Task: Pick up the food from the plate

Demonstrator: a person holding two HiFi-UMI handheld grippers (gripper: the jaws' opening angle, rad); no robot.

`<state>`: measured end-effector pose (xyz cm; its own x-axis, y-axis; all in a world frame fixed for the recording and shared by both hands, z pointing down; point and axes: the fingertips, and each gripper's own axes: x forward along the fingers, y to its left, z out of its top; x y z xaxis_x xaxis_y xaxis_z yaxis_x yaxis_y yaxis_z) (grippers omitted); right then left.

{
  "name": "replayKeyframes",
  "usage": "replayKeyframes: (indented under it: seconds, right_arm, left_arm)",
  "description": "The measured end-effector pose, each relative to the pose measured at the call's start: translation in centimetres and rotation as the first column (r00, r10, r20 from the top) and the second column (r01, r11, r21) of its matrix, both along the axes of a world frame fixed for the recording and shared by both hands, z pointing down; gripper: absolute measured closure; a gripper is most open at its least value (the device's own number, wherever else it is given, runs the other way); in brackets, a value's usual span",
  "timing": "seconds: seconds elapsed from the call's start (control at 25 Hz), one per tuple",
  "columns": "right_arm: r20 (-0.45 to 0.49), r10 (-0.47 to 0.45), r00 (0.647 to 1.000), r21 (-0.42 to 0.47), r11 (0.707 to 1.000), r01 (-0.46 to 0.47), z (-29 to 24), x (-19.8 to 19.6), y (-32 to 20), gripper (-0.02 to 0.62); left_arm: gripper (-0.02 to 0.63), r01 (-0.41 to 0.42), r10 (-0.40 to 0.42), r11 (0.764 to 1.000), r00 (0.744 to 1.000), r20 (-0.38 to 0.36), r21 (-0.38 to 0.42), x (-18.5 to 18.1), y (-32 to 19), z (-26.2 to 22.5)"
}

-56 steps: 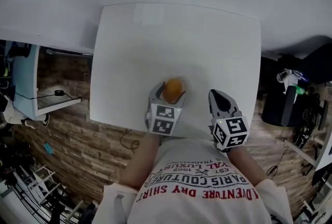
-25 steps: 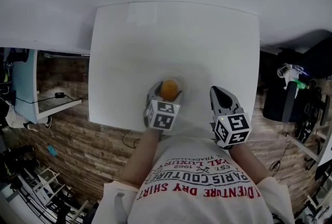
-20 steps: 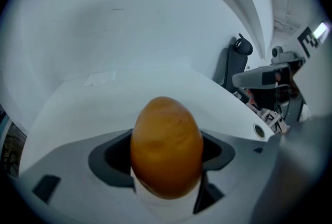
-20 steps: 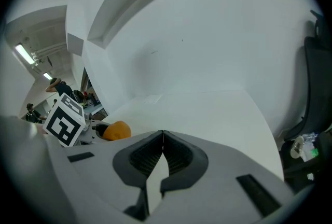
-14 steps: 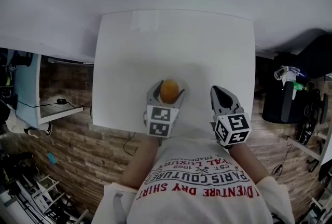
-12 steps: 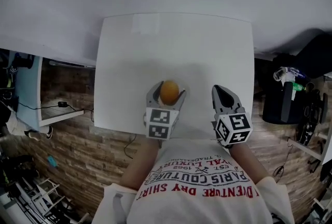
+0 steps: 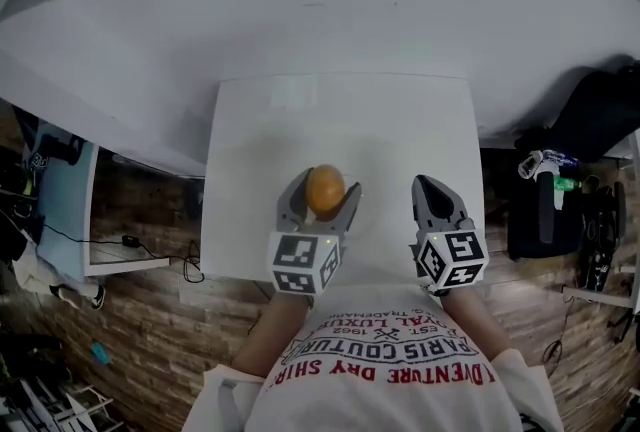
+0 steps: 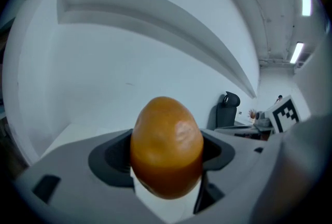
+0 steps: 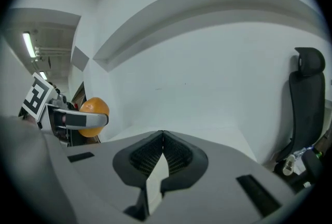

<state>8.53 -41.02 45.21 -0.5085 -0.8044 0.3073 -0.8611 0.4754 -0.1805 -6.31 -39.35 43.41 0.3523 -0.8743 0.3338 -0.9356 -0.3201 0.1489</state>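
Smooth, glossy food [image 8: 166, 145] and matt white table [image 7: 400, 140]

An office-like workroom: black office chair [image 9: 307, 98], white table [image 7: 250, 150], ceiling strip light [image 8: 297, 53] (bare concrete overhead).

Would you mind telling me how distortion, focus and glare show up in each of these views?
Head view: fisheye bows the white table edges. Left gripper view: black corners; the orange food in the left tongs carries a soft highlight, and a ceiling lamp glares. Right gripper view: the wall ledge curves; the shut right tongs look sharp.
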Motion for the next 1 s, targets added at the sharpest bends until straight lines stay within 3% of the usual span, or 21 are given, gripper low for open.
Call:
replayKeyframes:
  seconds: [0.16, 0.4, 1.0]
  right_arm:
    - [0.000, -0.025, 1.000, 0.056, 0.998, 0.025, -2.1, -1.5, 1.4, 0.583]
    - [-0.005, -0.014, 1.000, 0.128, 0.992, 0.015, -4.4, -2.5, 2.4, 0.583]
    - [-0.038, -0.005, 0.999, 0.157, 0.987, 0.011, -5.0, -2.7, 3.9, 0.583]
  left_arm:
    - [0.261, 0.024, -0.028, 0.994, 0.999, 0.033, 0.107, -1.4, 0.5, -3.0]
    - [0.261, 0.009, -0.013, 0.983, 1.000, 0.020, 0.183, -2.1, 0.9, -5.7]
    - [0.261, -0.032, 0.027, 0.982, 0.999, 0.029, 0.184, -1.7, 1.7, -5.4]
